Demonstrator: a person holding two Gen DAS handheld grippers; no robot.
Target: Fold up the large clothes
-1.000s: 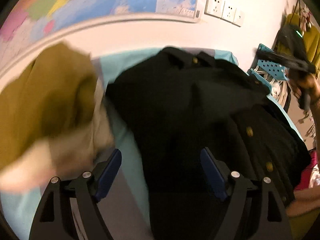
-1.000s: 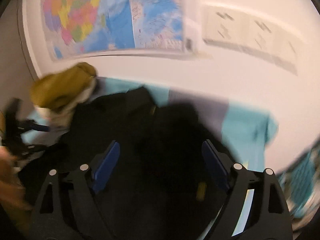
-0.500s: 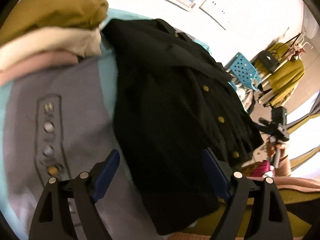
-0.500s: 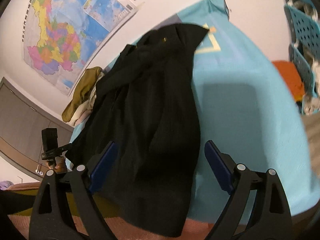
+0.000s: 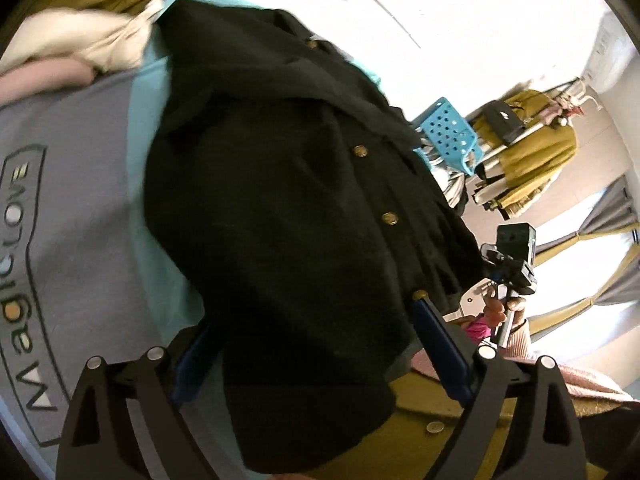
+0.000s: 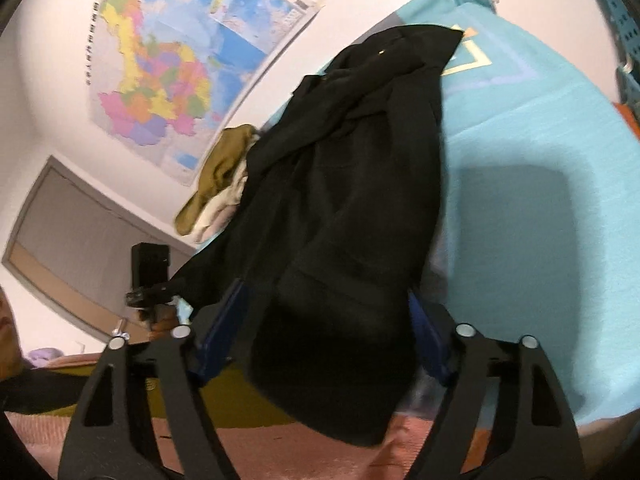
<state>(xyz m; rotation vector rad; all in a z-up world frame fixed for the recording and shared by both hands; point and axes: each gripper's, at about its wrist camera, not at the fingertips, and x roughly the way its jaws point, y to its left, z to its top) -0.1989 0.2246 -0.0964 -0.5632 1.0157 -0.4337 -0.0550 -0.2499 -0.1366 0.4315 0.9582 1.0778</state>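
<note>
Both tongs, left (image 5: 316, 350) and right (image 6: 324, 330), found spread wide, empty, straddling near hem of black coat (image 5: 288, 208); long axis ran straight ahead across bench (image 6: 540, 208).

Black coat (image 5: 288, 208) with brass buttons on a turquoise and grey cloth (image 6: 532, 184), olive, cream and pink garments (image 5: 80, 36) beside the coat's collar, multicoloured map (image 6: 180, 68) above it
</note>
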